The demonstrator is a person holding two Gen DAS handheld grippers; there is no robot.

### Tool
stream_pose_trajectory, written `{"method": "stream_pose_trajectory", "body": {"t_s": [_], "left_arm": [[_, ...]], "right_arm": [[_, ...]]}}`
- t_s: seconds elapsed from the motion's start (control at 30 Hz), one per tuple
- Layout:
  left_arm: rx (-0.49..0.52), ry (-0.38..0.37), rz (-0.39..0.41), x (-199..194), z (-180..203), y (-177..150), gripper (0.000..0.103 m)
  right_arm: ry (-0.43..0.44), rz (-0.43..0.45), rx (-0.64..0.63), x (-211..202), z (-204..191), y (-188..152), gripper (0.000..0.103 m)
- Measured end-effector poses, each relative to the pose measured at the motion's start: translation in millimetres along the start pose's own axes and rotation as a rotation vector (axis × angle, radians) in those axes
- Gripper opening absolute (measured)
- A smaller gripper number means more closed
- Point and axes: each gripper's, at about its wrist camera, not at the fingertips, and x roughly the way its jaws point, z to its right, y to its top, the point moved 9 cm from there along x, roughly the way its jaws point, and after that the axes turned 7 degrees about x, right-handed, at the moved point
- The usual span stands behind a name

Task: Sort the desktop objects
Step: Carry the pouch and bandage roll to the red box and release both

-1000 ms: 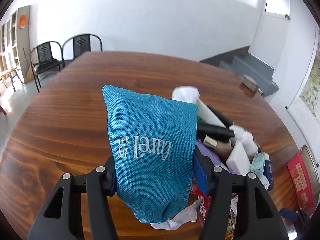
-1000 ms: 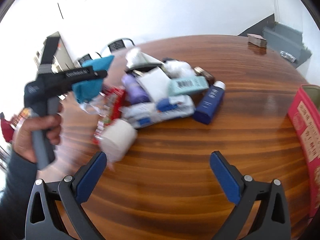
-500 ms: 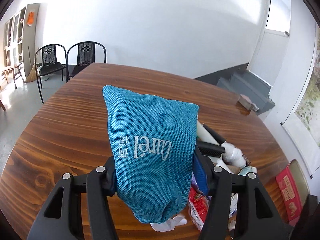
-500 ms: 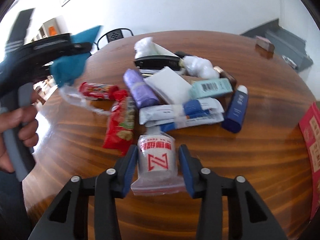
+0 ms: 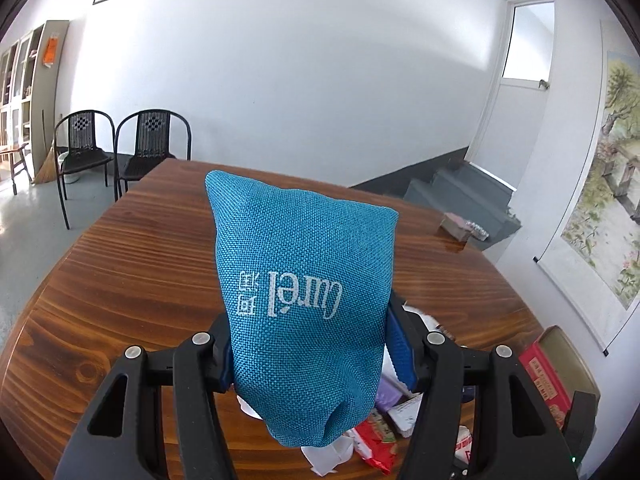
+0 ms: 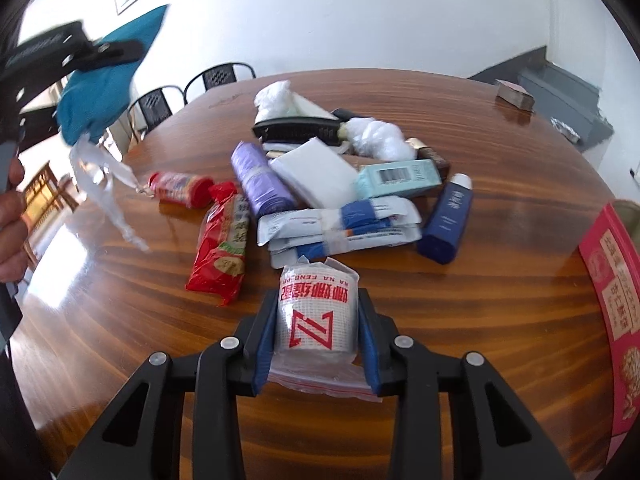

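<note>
In the left wrist view my left gripper (image 5: 310, 344) is shut on a teal fabric pouch (image 5: 304, 264) printed "Curel", held above the wooden table (image 5: 140, 264). The right wrist view shows that pouch (image 6: 100, 92) high at the left, with a clear plastic wrapper (image 6: 104, 184) dangling under it. My right gripper (image 6: 318, 332) is closing on a white roll in a zip bag (image 6: 318, 292) with red print; both pads press on its sides. The roll sits at the near edge of a pile of sundries.
The pile holds a red snack pack (image 6: 222, 244), a purple roll (image 6: 262, 180), a white packet (image 6: 316, 172), a teal box (image 6: 396, 178), a navy bottle (image 6: 448, 216) and blue-white packs (image 6: 340, 228). A red box (image 6: 612, 300) stands at the right; a small brown box (image 6: 514, 94) lies far back.
My right gripper went from wide open beside the white roll to shut around it. My left gripper rose with the pouch, and its view tilted up toward the wall.
</note>
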Motion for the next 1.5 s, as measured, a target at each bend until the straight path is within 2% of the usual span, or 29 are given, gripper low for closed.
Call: {"method": "stream_pose_trajectory", "body": {"t_s": [0.23, 0.33, 0.57, 0.73, 0.83, 1.03, 1.27, 1.37, 1.5], "left_arm": [[0.000, -0.008, -0.030, 7, 13, -8, 0.062], [-0.006, -0.018, -0.047, 10, 22, -12, 0.062], [0.070, -0.074, -0.064, 12, 78, -12, 0.062], [0.140, -0.154, -0.063, 16, 139, -9, 0.062], [0.174, -0.225, -0.070, 20, 183, -7, 0.062], [0.242, -0.371, -0.079, 29, 273, -4, 0.062], [0.276, -0.578, -0.037, 9, 370, 21, 0.062], [0.315, -0.644, -0.009, 3, 410, 27, 0.063], [0.351, -0.693, -0.069, 20, 441, 6, 0.063]], "right_arm": [[-0.009, 0.077, 0.077, -26, 33, 14, 0.040], [-0.040, 0.129, 0.113, -46, 58, 18, 0.040], [-0.129, 0.289, 0.238, -106, 129, 32, 0.040], [-0.248, 0.420, 0.311, -152, 187, 36, 0.040], [-0.308, 0.450, 0.353, -167, 219, 31, 0.040], [-0.352, 0.438, 0.458, -178, 270, 12, 0.040], [-0.383, 0.453, 0.498, -190, 297, 5, 0.040], [-0.392, 0.456, 0.506, -193, 303, 6, 0.040], [-0.403, 0.444, 0.525, -188, 313, 5, 0.040]]}}
